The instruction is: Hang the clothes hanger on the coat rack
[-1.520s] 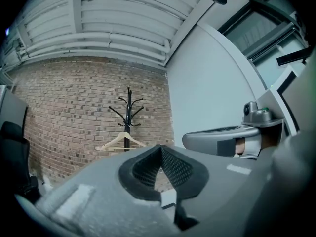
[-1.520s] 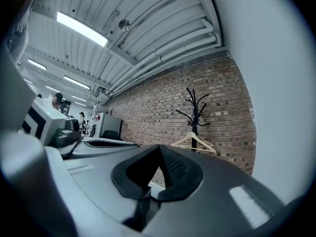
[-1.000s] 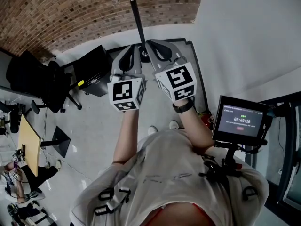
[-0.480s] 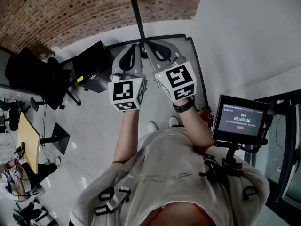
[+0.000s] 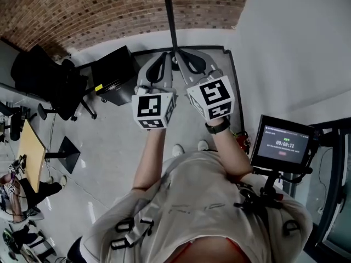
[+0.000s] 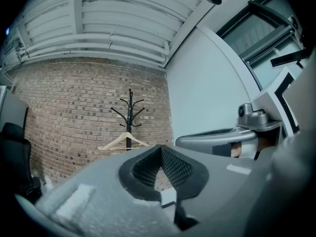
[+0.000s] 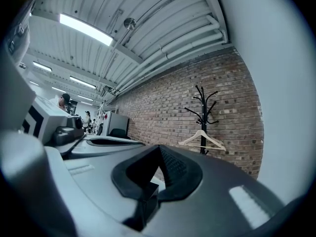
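Observation:
A black coat rack [image 6: 130, 116] stands against the brick wall, some way ahead of both grippers. A pale wooden hanger [image 6: 124, 141] hangs on it, below the hooks. The right gripper view shows the same rack [image 7: 203, 113] and hanger [image 7: 202, 138]. In the head view only the rack's pole [image 5: 172, 23] shows, running out of the top edge. My left gripper [image 5: 164, 59] and right gripper [image 5: 181, 55] are held side by side, pointing level toward the rack. Both are shut, and nothing is between their jaws.
A black office chair [image 5: 48, 86] and a black cabinet [image 5: 112, 74] stand on the floor to the left. A wooden table [image 5: 33, 155] is further left. A small monitor on a stand [image 5: 283, 145] is at my right side. A white wall [image 5: 296, 43] runs along the right.
The head view has shifted slightly, so the rack pole sits a little further right. Both grippers stay side by side, shut and empty.

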{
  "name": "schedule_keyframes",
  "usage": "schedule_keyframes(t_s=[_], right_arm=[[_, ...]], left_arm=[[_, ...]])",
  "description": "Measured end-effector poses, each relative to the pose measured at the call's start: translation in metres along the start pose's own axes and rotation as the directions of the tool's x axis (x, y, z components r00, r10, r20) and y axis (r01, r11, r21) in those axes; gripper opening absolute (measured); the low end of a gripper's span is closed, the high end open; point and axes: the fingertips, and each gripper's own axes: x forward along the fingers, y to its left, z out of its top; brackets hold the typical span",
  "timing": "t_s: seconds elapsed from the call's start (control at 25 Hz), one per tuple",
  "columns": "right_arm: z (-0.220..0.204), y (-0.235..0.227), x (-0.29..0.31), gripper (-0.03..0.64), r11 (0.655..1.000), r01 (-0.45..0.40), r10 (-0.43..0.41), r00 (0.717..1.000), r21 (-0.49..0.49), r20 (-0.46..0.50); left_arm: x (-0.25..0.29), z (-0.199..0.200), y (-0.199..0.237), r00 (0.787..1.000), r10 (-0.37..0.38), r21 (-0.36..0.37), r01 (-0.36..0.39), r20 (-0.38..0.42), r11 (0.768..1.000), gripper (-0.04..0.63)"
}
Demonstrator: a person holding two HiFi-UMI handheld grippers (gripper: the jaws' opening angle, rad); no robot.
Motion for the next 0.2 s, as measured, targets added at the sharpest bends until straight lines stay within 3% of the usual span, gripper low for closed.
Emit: schedule_keyframes(t_s=[0.2], right_arm=[[0.008,0.017,-0.001,0.002,1.0,-0.005,0.005,1.0,0.006,0.005]], left_arm=[[-0.019,0.011,0.009,1.0,0.013,0.016,-0.013,0.009,1.0,0.002]])
